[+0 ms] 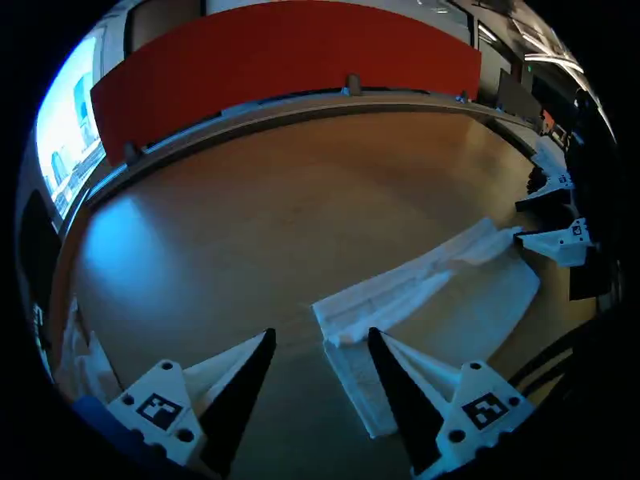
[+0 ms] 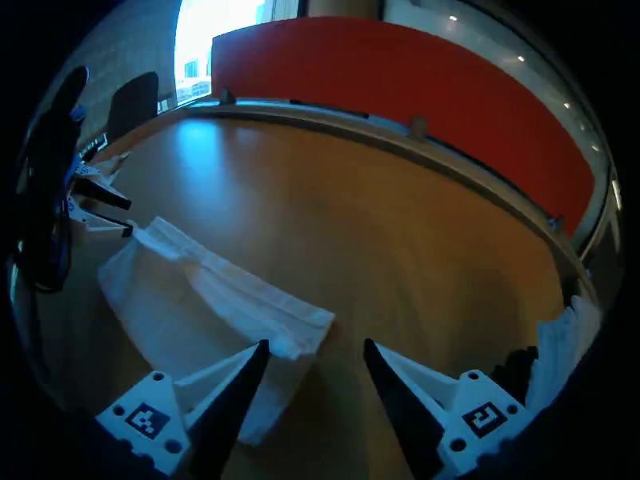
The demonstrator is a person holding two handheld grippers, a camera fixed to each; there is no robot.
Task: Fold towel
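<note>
Jaws on left gripper (image 1: 320,339) stand apart, nothing clamped. Near corner of white towel (image 1: 448,300) sits just ahead of the gap, under the right-hand fingertip as that view shows it. Same on right gripper (image 2: 316,346): fingers spread, gripping nothing, towel's other end corner just ahead of its left-hand fingertip, rest of the cloth running away to the left. Towel lies on wooden table (image 1: 264,216), partly folded, one long edge doubled back into a rumpled ridge along the strip. So one gripper at each end of the towel, both close to it, contact unclear. In right gripper view the left gripper shows at the towel's far end, held by a hand (image 2: 44,208) that reads dark in this light. Further out: loose white cloth pile (image 2: 564,340) at table edge, dark chair (image 2: 132,100), red partition (image 1: 280,56) along the table's back, bright window (image 1: 68,136) beyond.
</note>
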